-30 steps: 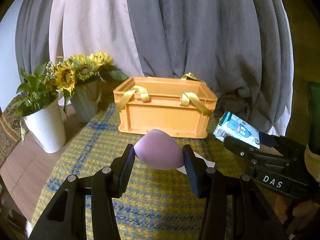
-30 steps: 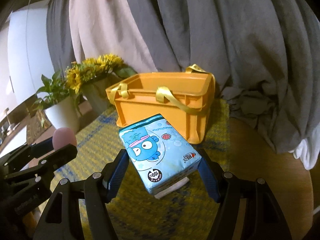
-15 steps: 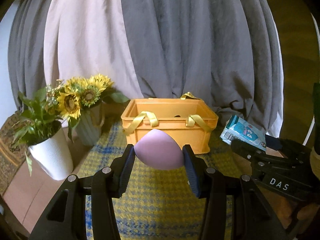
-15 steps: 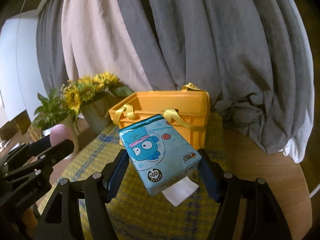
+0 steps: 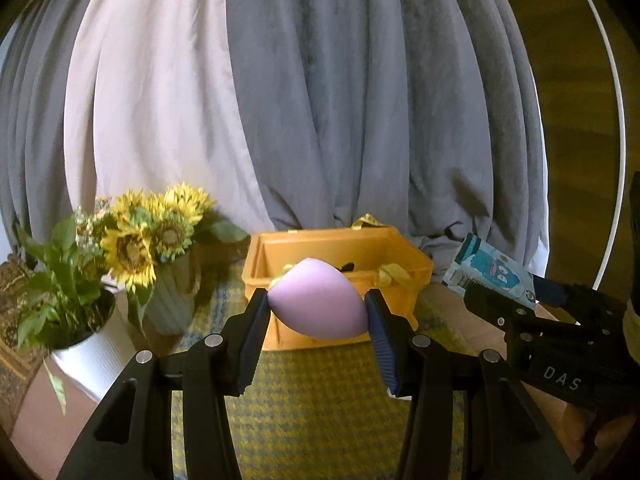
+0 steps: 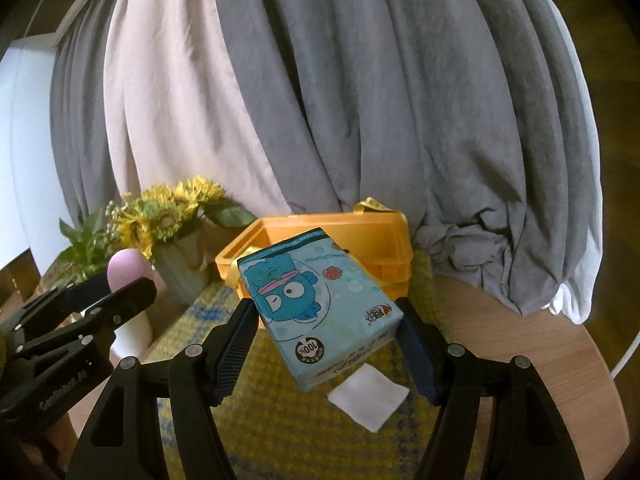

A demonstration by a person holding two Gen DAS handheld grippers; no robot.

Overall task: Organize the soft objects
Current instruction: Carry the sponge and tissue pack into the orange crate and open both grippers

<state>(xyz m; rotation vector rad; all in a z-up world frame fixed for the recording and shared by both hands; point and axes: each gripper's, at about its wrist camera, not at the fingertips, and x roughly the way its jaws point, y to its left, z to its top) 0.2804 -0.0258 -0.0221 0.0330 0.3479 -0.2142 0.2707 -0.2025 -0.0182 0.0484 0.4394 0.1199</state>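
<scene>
Holding a lilac egg-shaped sponge (image 5: 318,300) in my left gripper (image 5: 318,312), I have its two ribbed blue pads pressed against the sponge's sides, and my right gripper (image 6: 328,332) is clamped the same way on a pale blue tissue pack (image 6: 320,304) that sits tilted between its pads. A white tissue (image 6: 370,398) hangs loose from the pack's lower end.

Compared with a second ago, both tools have risen and moved forward: the orange crate (image 5: 340,246) now sits lower in each view and I can look over its rim into the inside, where before I saw mostly its front wall. I judge that both soft things are lifted clear of the yellow-and-blue woven mat (image 5: 320,412) and nearly above the crate, so the carrying part is almost done and the drop into the crate is what remains. The crate's yellow ribbon handles (image 5: 394,274) droop over the rim and could catch an item on its way in.

The pack shows a cartoon blue fish in a pink cap, a round "100%" seal and a small red logo I cannot read surely. The right tool, seen from the left camera, carries the letters "DAS" (image 5: 562,376); the left tool, seen from the right, bears pale lettering too blurred to read.

Beyond the crate stand sunflowers (image 5: 148,236) in a green ribbed vase, a leafy plant in a white pot (image 5: 94,364), and grey and cream curtains (image 5: 320,100).
</scene>
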